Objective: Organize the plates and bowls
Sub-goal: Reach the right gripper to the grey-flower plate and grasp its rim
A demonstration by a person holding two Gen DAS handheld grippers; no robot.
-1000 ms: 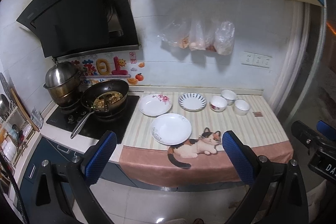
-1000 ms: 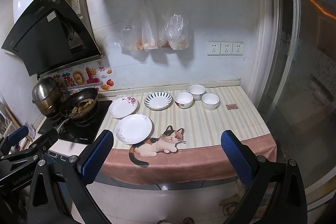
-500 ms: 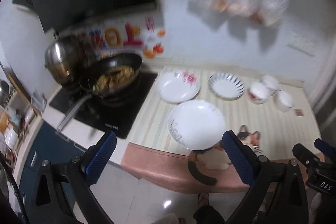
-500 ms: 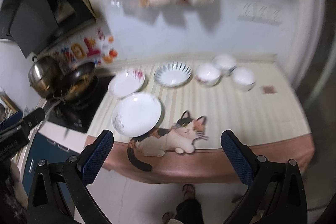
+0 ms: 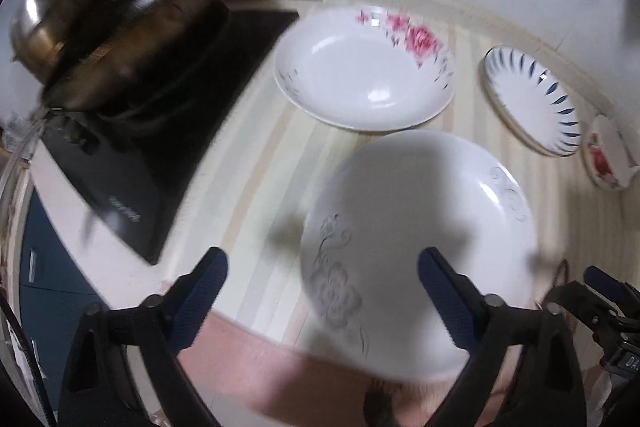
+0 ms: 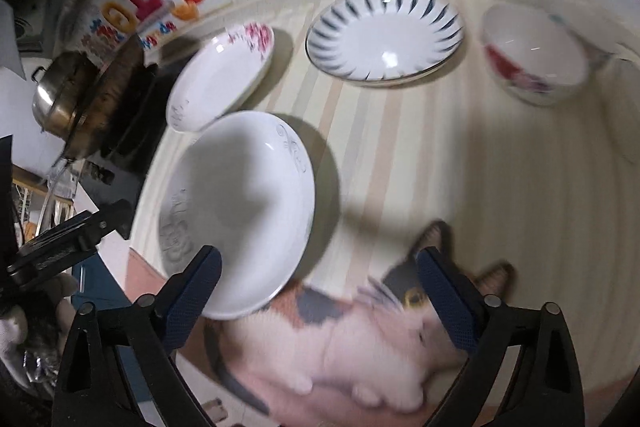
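A white plate with a grey flower print (image 5: 416, 243) (image 6: 240, 211) lies near the counter's front edge. Behind it sit a pink-flowered plate (image 5: 364, 67) (image 6: 220, 79), a blue-striped plate (image 5: 532, 99) (image 6: 384, 35) and a red-patterned bowl (image 5: 604, 159) (image 6: 532, 55). My left gripper (image 5: 322, 291) hovers over the grey-flowered plate's left edge, jaws wide and closing, nothing between the pads. My right gripper (image 6: 320, 287) hangs to the right of that plate, over the cat print (image 6: 360, 347); its jaws are wide and closing, holding nothing.
A black cooktop (image 5: 160, 131) with a dark wok (image 5: 132, 39) and a steel pot (image 5: 36, 23) stands at the left. The striped mat (image 6: 500, 167) covers the counter. The other gripper shows at each view's edge (image 5: 600, 307) (image 6: 68, 239).
Both grippers have dropped from a far, high view of the kitchen to just above the counter, tilting downward. The plates now fill the views. Both jaws have narrowed slightly.
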